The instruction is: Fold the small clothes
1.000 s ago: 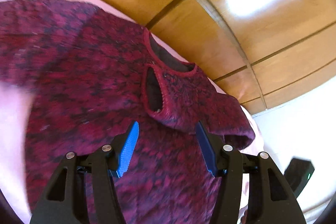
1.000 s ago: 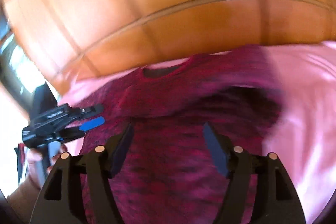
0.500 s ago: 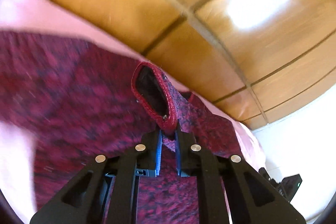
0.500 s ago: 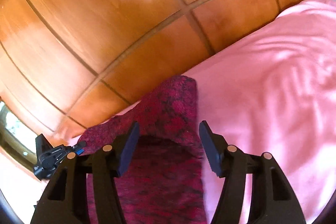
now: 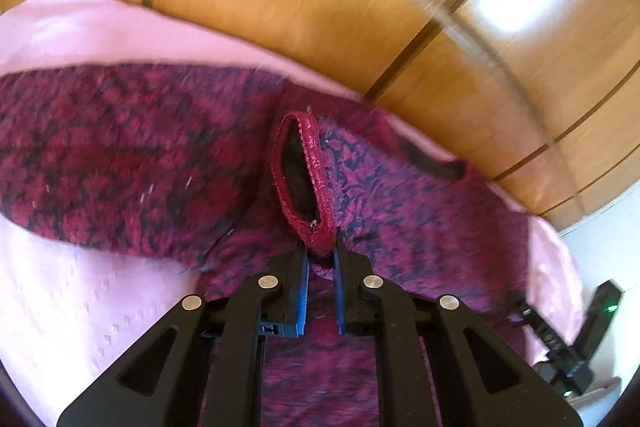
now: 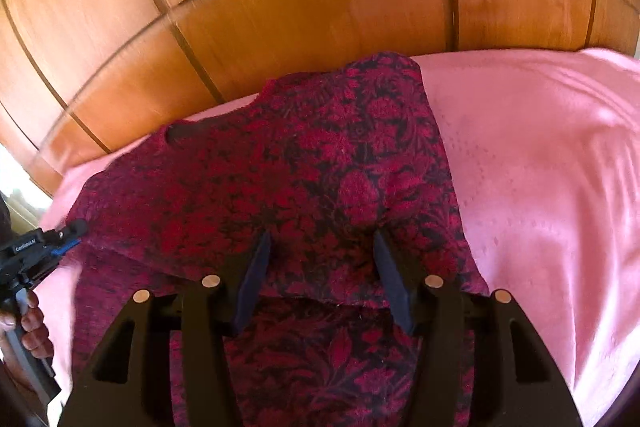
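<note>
A dark red patterned knit sweater (image 5: 120,163) lies on a pink bed cover (image 5: 80,299). My left gripper (image 5: 320,251) is shut on the red-trimmed sleeve cuff (image 5: 308,171) and holds it over the sweater body. In the right wrist view the sweater (image 6: 304,179) lies with a sleeve folded across its chest. My right gripper (image 6: 320,247) is open just above that folded part, holding nothing. The left gripper (image 6: 36,251) shows at the left edge of that view.
A wooden panelled headboard (image 6: 320,7) stands right behind the sweater. The pink bed cover (image 6: 540,167) stretches to the right. The right gripper (image 5: 568,339) shows at the lower right of the left wrist view.
My left gripper closed on the sleeve cuff and has carried it across the sweater. My right gripper, open throughout, now sits over the folded sleeve.
</note>
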Demonstrator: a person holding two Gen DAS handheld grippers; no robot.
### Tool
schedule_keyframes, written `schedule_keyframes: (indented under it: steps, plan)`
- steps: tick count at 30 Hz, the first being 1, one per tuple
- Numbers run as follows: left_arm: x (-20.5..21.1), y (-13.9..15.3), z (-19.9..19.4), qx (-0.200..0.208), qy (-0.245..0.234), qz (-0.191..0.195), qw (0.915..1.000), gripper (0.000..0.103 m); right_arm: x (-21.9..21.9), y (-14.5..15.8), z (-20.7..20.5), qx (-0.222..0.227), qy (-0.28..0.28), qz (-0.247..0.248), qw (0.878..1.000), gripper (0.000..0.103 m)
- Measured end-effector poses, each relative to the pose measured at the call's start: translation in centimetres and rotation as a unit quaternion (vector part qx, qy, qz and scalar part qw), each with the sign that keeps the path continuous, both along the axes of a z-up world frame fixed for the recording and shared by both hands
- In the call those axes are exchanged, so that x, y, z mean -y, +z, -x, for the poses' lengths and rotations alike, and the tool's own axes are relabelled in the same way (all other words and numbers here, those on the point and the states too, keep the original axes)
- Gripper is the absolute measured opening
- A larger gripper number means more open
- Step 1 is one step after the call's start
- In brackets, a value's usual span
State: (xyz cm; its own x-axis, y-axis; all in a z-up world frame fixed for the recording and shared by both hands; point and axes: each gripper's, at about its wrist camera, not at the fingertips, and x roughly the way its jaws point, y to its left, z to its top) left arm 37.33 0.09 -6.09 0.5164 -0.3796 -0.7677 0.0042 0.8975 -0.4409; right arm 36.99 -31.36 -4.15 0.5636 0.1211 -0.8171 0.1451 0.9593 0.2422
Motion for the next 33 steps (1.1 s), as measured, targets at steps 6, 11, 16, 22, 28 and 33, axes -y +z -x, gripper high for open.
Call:
schedule_keyframes:
  steps: [6,11,16,22,28,33]
  plan:
    - [-0.4,-0.5,2.0,0.003,0.005,0.0,1.0,0.01,-1.3,-0.3,0.9,0.009,0.012,0.041,0.999,0.054]
    - [0.0,0.2,1.6,-0.005,-0.004,-0.034,0.9994,0.011,-2.3,-0.1,0.4,0.004,0.018,0.072,0.997,0.057]
    - [-1.9,1.5,2.9,0.019,0.034,-0.011,0.9992,0.038,-2.6,0.8,1.0,0.006,0.014,0.084,0.996,0.067]
    - [-9.3,1.1,5.9,0.011,0.116,0.01,0.9931,0.041,-5.3,2.5,4.3,0.035,0.05,0.082,0.995,0.082]
    - [-20.0,-0.6,9.3,0.005,0.237,0.069,0.9691,0.041,-9.1,-1.2,5.9,0.003,0.094,0.129,0.987,0.096]
    - [-28.1,-0.3,11.0,0.033,0.322,0.103,0.9406,0.041,-8.2,-1.7,5.6,-0.004,0.074,0.089,0.993,0.101]
